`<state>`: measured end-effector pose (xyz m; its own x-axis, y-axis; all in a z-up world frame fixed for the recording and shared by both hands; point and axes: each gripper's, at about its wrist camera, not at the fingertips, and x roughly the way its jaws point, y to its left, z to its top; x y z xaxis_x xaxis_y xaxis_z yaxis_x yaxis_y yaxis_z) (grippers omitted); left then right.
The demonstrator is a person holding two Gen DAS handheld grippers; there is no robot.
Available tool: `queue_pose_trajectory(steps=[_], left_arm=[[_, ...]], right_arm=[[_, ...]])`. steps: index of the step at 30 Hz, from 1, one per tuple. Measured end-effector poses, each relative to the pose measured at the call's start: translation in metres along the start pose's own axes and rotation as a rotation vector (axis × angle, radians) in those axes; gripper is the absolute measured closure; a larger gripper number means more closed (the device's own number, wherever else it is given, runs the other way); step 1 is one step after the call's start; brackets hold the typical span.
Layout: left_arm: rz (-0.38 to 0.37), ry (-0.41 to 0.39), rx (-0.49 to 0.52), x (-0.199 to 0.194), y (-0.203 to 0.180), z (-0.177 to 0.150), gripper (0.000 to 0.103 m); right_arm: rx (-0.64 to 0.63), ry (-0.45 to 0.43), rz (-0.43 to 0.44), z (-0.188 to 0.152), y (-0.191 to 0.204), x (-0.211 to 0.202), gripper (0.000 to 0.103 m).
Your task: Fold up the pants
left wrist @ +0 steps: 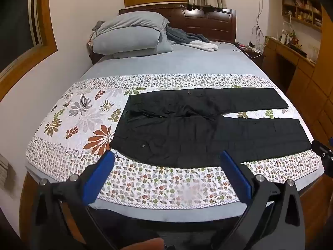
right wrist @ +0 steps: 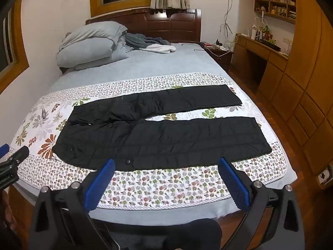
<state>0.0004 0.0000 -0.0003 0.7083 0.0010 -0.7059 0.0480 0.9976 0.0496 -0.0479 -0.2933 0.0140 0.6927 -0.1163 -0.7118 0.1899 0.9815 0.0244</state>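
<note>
Black pants [left wrist: 197,129] lie flat on a floral quilt [left wrist: 83,112] across the bed, waist to the left, both legs stretching right with a gap between them. They also show in the right wrist view [right wrist: 158,133]. My left gripper [left wrist: 166,156] is open and empty, held above the bed's near edge by the waist end. My right gripper [right wrist: 165,162] is open and empty, held above the near edge in front of the nearer leg. The right gripper's body shows at the right edge of the left wrist view [left wrist: 324,152]. The left gripper shows at the left edge of the right wrist view [right wrist: 10,162].
Grey pillows [left wrist: 129,35] and a crumpled blanket [left wrist: 187,37] lie at the head of the bed by the dark headboard [left wrist: 208,20]. A wooden desk and shelves [right wrist: 274,41] stand on the right. A wall runs along the bed's left side.
</note>
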Motion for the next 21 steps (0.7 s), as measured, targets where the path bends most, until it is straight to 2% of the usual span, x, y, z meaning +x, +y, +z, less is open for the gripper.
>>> queue_pose_trajectory(steps=[21], left_arm=[[0.010,-0.013,0.008,-0.0011,-0.0006,-0.0007,0.002]], right_arm=[[-0.009,0.016,-0.017,-0.0004,-0.0012,0.0003,0.003]])
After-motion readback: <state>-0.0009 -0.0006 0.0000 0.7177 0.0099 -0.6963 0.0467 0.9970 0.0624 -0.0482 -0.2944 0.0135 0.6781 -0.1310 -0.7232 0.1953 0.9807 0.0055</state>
